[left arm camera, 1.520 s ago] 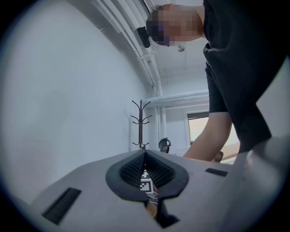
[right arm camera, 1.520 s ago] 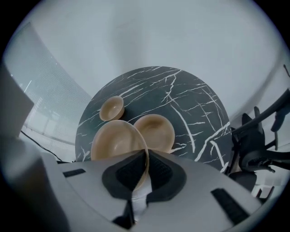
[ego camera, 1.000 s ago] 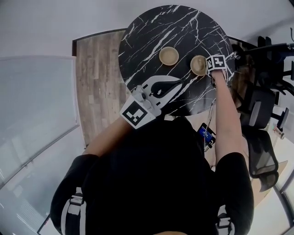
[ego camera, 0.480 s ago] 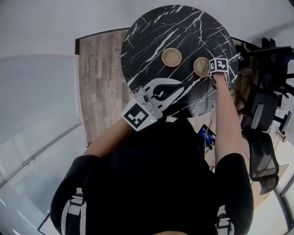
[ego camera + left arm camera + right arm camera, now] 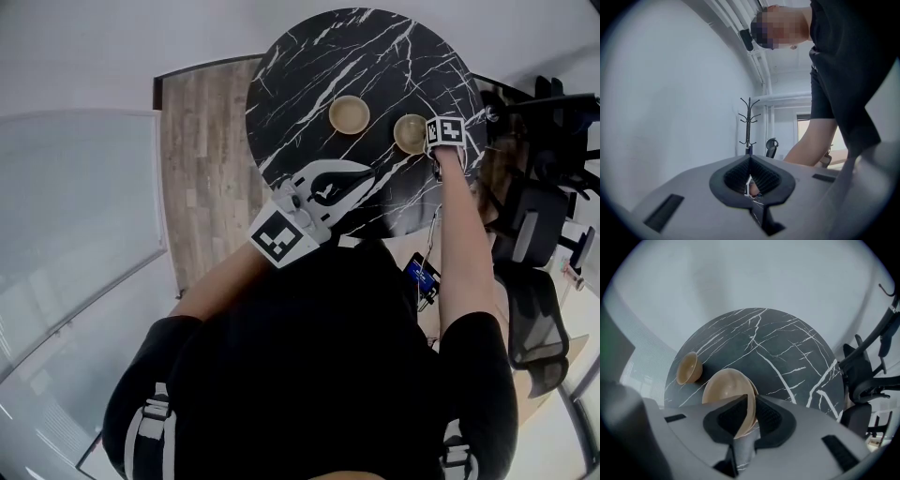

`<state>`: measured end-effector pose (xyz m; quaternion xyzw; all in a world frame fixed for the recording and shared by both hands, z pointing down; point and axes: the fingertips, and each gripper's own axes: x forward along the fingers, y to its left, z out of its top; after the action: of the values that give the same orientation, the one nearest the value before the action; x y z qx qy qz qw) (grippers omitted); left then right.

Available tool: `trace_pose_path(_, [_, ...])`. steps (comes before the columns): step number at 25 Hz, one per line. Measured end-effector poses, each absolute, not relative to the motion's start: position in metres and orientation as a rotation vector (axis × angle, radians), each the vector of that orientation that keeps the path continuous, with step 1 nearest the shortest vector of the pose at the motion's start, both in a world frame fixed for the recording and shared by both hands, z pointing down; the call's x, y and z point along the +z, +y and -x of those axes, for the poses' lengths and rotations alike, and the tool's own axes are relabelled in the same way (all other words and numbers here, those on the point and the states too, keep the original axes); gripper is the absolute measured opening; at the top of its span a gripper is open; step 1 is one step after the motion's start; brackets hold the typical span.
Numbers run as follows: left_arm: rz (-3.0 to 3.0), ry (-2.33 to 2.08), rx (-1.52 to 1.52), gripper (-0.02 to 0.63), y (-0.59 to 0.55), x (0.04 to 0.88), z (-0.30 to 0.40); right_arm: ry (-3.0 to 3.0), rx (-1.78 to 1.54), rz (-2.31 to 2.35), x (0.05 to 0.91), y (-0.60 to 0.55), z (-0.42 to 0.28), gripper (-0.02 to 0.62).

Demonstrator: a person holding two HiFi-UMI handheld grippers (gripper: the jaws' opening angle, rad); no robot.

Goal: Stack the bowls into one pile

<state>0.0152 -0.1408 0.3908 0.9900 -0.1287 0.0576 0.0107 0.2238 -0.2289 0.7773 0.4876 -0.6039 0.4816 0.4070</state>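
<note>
Right, your right gripper (image 5: 751, 401) points steeply down over the bowl (image 5: 726, 387), near the table's (image 5: 309, 66) right edge in the head view. Its jaws are opening, and the bowl's rim stands between them, one pad inside the wall and one outside, with daylight on the outer side. A second edge shows just behind that rim. Whether it's another bowl nested in there, you can't tell from here.

The other bowl (image 5: 688, 367) sits upright and well apart, further in on the table.

Your left gripper (image 5: 750, 176) hangs roughly level off the table's near edge, tips together, nothing in them.

Now, the handling. These bowls look light and stiff, with a thin, smooth wall, so the rim is the place to take hold, pinched across the wall as you have it here. That's likely a slippery grip, though: a one-sided pinch may let the bowl swing or slide. Probably brittle on that stone top too, so set it down gently and square into its mate.
</note>
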Motion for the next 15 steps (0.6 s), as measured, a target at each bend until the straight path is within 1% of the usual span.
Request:
trace_pose_path(6, [-3.105,-0.39,0.161,0.003,-0.137,0.386,-0.019,-1.529,1.193,-1.245,0.765,-0.228,-0.229,0.069])
trace_pose_path(15, [-3.091,-0.387,0.131,0.003,-0.132,0.381,-0.019,-1.651,1.103,-1.286,0.717,-0.241,-0.216,0.075])
